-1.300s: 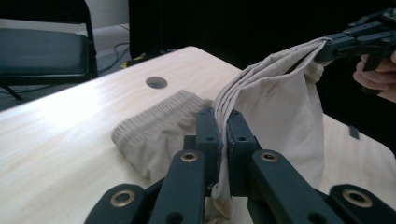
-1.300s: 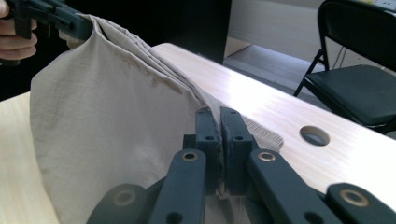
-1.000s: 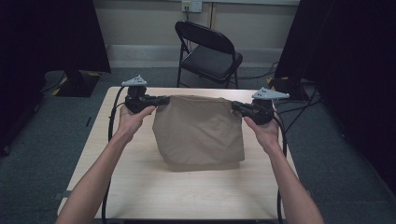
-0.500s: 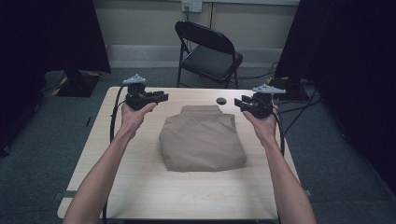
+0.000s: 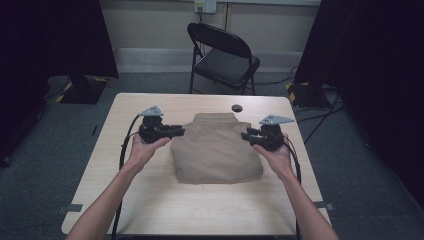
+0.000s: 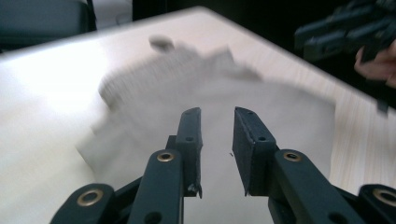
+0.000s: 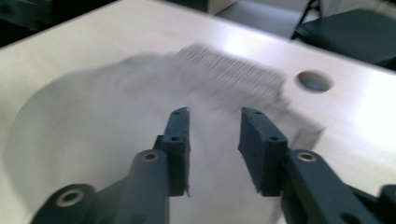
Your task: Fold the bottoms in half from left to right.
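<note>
A tan folded garment [image 5: 215,150] lies flat in the middle of the pale wooden table [image 5: 150,200], its ribbed band toward the far edge. My left gripper [image 5: 180,131] hovers at the garment's left edge, pointing inward. Its jaws [image 6: 218,114] stand apart with nothing between them and have just been closing a little; the blurred cloth [image 6: 280,107] lies below and beyond. My right gripper [image 5: 245,135] is at the garment's right edge. Its jaws [image 7: 217,114] also stand apart and empty, just narrowing, over the cloth [image 7: 93,116].
A round cable hole [image 5: 236,107] sits in the table just beyond the garment. A black folding chair [image 5: 225,55] stands behind the table's far edge. Dark curtains flank both sides. The right gripper [image 6: 336,32] shows far off in the left gripper view.
A second ago both grippers held the cloth's upper corners stretched between them. They let go, the garment settled flat, and both hands sank to its sides.
</note>
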The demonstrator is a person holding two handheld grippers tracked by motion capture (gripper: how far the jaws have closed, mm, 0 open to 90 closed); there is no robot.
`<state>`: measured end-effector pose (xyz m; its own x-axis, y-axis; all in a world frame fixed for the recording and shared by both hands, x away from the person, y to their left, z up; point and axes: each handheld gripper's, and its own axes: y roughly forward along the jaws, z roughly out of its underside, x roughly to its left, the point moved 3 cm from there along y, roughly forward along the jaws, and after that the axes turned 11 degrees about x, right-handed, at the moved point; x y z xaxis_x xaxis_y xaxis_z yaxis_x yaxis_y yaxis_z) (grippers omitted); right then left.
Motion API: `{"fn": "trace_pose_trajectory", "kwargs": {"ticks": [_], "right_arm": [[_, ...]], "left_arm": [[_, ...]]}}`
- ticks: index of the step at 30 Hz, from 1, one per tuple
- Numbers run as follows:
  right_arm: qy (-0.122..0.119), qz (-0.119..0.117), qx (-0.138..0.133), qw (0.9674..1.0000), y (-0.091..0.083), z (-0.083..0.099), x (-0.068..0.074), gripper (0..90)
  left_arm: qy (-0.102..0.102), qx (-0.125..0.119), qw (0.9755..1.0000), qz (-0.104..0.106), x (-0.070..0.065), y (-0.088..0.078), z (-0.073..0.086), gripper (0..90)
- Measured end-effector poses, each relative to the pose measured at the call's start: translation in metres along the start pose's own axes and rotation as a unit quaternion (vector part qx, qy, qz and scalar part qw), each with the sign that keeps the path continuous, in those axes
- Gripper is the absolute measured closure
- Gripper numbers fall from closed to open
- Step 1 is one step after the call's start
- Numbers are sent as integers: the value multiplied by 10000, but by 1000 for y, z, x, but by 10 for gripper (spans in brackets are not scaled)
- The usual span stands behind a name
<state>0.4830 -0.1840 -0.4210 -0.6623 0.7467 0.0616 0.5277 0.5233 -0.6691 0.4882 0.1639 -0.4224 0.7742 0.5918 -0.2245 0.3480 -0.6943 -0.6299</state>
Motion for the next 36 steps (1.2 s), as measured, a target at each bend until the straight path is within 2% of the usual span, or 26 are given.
{"fn": "trace_pose_trajectory", "kwargs": {"ticks": [2,5,7,8,9,12,15,20,24,27,29,30,32,33,35,36], "right_arm": [[-75,-99,145,9998,5,10,6,666],[-175,-206,442,9987,17,29,15,675],[-193,-243,566,9979,24,38,17,676],[-171,-251,635,9975,28,42,18,674],[-156,-260,713,9970,32,47,18,668],[-138,-200,858,9960,42,57,18,646],[-127,-180,1017,9946,49,66,17,622],[-140,-187,1091,9938,50,76,18,597],[-284,-253,1176,9923,46,79,26,593],[-395,-464,1219,9907,38,88,43,594],[-427,-557,1297,9891,33,91,51,594],[-454,-561,1302,9889,30,94,56,593],[-445,-736,1379,9867,25,98,63,595],[-456,-791,1410,9858,23,100,67,595],[-594,-781,1439,9847,19,102,74,589],[-594,-792,1402,9852,18,101,74,592]], "left_arm": [[30,203,9998,73,-3,11,12,742],[-20,370,9991,208,-8,27,31,748],[-28,571,9979,303,-10,39,41,749],[-28,571,9979,303,-10,39,41,749],[14,768,9965,324,-13,49,49,748],[122,1037,9942,262,-17,62,58,733],[131,1146,9930,232,-17,69,65,732],[262,1265,9914,230,-24,67,71,732],[344,1367,9896,287,-31,61,77,732],[400,1417,9885,343,-41,49,90,732],[239,1457,9876,525,-47,43,97,732],[241,1490,9870,548,-51,40,100,732],[439,1639,9846,431,-59,33,105,733],[433,1655,9840,491,-62,31,106,733],[454,1585,9850,506,-63,26,104,732],[391,1461,9872,507,-61,23,101,732]]}}
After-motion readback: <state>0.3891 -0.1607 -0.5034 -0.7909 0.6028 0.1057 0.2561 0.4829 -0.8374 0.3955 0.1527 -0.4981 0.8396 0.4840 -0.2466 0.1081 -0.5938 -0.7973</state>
